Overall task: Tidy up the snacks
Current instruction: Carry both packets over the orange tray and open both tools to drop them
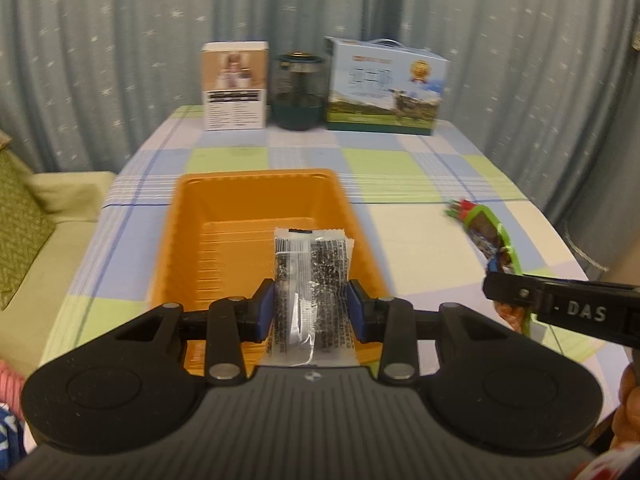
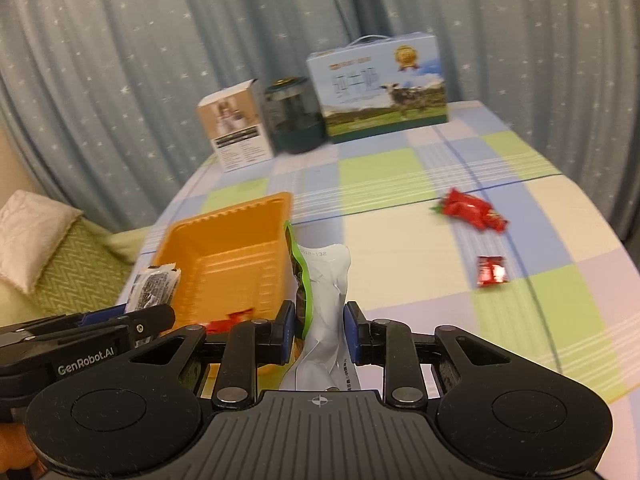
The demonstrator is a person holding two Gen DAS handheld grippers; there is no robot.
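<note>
left gripper [image 1: 311,307] squeezes a clear snack pack [image 1: 310,280] over the orange bin [image 1: 256,184] | right gripper [image 2: 316,330] squeezes a green-edged bag [image 2: 320,300] beside the bin | step: dropping snacks in | next: open fingers above the bin

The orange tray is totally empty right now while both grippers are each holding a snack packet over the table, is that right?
Not quite: the orange tray is not empty. The right wrist view shows a red snack lying in its near end. The rest holds: the left gripper grips a black-and-white packet, and the right gripper grips a green-edged packet.
</note>
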